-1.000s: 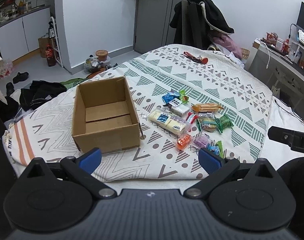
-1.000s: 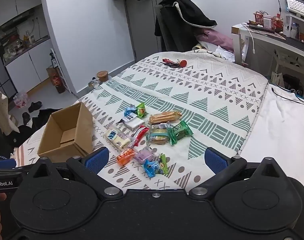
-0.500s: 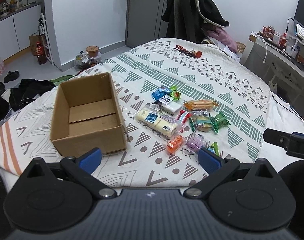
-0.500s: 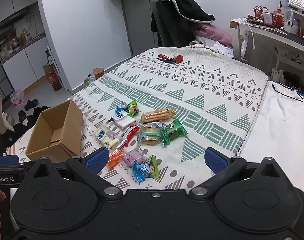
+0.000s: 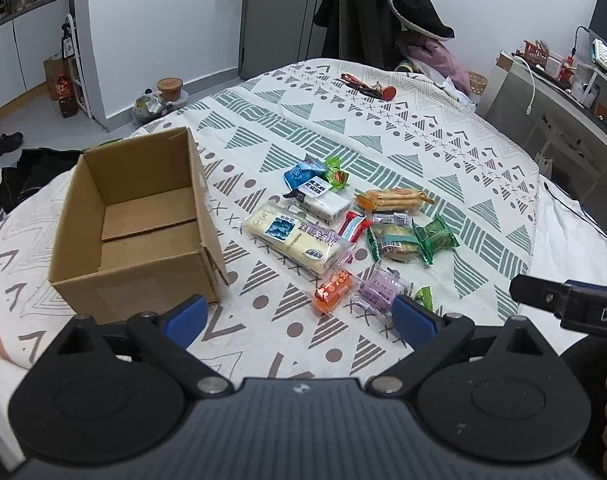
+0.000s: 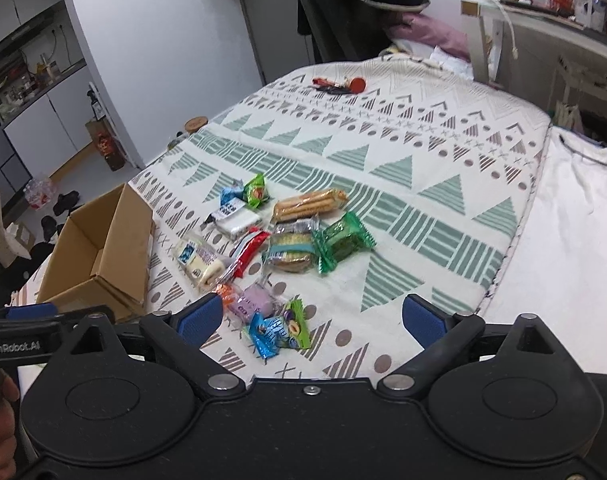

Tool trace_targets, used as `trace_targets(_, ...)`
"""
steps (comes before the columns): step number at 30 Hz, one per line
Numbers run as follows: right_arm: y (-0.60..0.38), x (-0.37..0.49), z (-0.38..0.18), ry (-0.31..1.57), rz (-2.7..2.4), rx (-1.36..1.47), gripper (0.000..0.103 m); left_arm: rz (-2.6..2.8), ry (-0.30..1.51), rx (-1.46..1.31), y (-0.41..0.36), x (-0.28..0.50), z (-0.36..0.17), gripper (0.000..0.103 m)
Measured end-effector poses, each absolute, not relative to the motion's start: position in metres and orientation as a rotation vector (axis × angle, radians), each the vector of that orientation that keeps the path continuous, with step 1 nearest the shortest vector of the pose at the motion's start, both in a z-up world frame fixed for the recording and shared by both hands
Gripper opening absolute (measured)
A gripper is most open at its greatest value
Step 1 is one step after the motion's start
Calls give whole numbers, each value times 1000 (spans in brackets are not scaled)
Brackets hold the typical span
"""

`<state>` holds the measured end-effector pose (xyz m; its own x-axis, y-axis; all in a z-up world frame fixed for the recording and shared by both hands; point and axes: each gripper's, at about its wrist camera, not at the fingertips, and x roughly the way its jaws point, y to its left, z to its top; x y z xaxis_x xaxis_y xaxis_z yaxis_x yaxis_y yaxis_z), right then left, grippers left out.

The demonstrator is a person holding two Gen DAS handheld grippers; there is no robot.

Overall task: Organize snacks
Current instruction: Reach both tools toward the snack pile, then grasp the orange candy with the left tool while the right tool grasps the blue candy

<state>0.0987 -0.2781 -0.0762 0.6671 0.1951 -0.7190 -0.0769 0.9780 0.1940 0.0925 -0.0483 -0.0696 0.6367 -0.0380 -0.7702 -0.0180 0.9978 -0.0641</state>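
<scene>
An open, empty cardboard box stands on the patterned bedspread. To its right lie several wrapped snacks: a long cream bar, an orange pack, a purple pack, a biscuit pack, a green pack and a blue candy. My left gripper hovers open over the near edge, holding nothing. In the right wrist view my right gripper also stands open, above the blue candy and purple pack.
A red-handled item lies at the far end of the bed. A chair draped with dark coats stands behind it. A desk lines the right side. Clothes and shoes lie on the floor at left.
Both grippers have moved forward and lower toward the snacks, so box and snacks appear larger and nearer. Both stay open; nothing was picked up.
</scene>
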Motion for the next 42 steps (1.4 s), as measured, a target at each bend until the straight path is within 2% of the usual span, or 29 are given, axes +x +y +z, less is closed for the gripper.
trace_targets(5, -280, 113, -91, 871, 169, 192, 84, -17, 912, -90, -51, 105, -83, 91)
trace_targets(12, -278, 129, -112, 941, 217, 232, 74, -28, 939, -94, -56, 127, -103, 80)
trace_targets(17, -273, 141, -128, 995, 233, 261, 68, -38, 973, -105, -60, 143, -117, 68)
trace_targets(23, -264, 157, -150, 1058, 221, 248, 60, -44, 1014, -98, -63, 157, -137, 63)
trace_targets(33, -259, 179, -180, 1153, 234, 271, 52, -90, 1053, -96, -67, 177, -162, 60)
trace_targets(37, -257, 181, -183, 1154, 242, 256, 39, -106, 1061, -86, -69, 187, -170, 60)
trace_targets(39, -257, 181, -183, 1148, 246, 256, 36, -113, 1065, -86, -70, 190, -174, 56)
trace_targets(41, -260, 181, -183, 1142, 246, 269, 34, -124, 1074, -91, -71, 193, -177, 47)
trace_targets(42, -261, 181, -182, 1137, 248, 276, 30, -128, 1074, -92, -71, 193, -179, 46)
